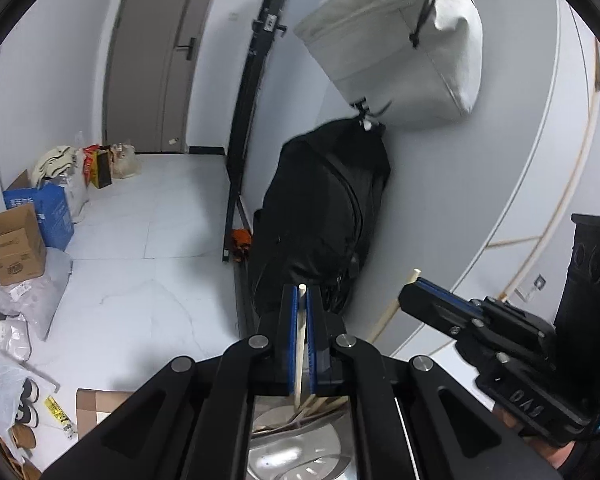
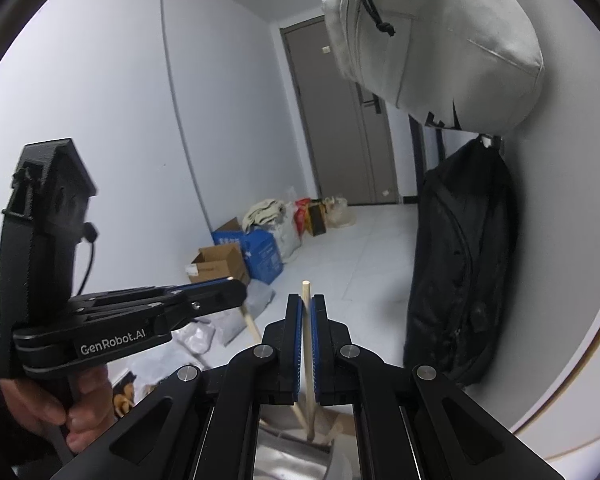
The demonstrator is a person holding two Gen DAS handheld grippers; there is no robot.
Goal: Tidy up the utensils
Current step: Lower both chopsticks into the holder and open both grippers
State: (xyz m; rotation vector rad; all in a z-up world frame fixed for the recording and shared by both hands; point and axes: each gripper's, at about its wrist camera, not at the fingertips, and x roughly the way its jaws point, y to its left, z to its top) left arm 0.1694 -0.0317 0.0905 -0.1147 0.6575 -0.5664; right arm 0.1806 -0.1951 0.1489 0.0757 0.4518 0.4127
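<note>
Each gripper is closed on 1 wooden stick. The left gripper (image 1: 301,292) pinches a stick (image 1: 301,344) that runs straight along its fingers, tip pointing up and away. The right gripper (image 2: 306,304) pinches its own stick (image 2: 308,344) the same way. A black bag (image 1: 324,208) hangs ahead, under a grey bag (image 1: 396,40). Below the fingers sits a shiny metal holder (image 1: 300,452).

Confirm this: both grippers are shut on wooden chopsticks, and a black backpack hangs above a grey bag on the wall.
One error: the bags are swapped. The left wrist view shows the grey bag above the black backpack. The left gripper and right gripper are each shut on a wooden chopstick.
</note>
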